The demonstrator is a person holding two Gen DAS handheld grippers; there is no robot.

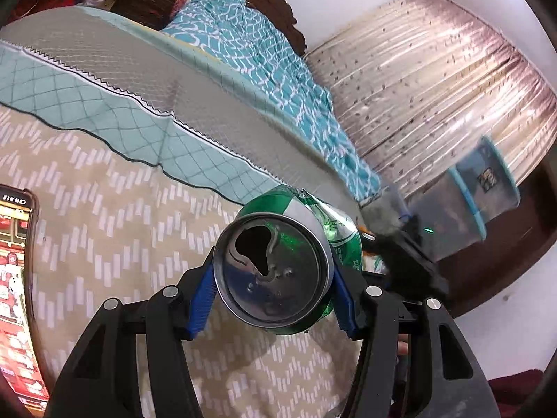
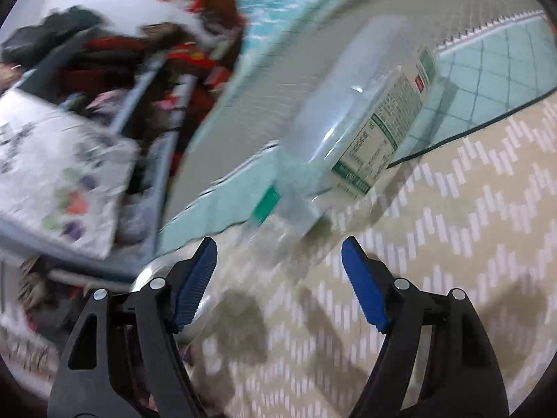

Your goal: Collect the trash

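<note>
In the left wrist view a dented green drink can [image 1: 334, 233] fills the space between the blue pads, its opened silver top facing the camera. My left gripper [image 1: 274, 289] is shut on it, one pad pressed to each side, above the beige zigzag bedspread [image 1: 122, 230]. The right wrist view is blurred. There a clear plastic bottle [image 2: 351, 118] with a green-and-white label lies tilted just ahead of the fingers, its green-capped neck toward them. My right gripper [image 2: 279, 244] stands open, and neither pad touches the bottle.
A lit phone [image 1: 15, 278] lies at the bed's left edge. A teal quilt [image 1: 104, 104] and a patterned blanket [image 1: 264, 55] cover the far bed. A translucent blue-rimmed tub [image 1: 484, 188] stands on the floor to the right. Cluttered shelves and a white printed bag [image 2: 52, 174] lie left.
</note>
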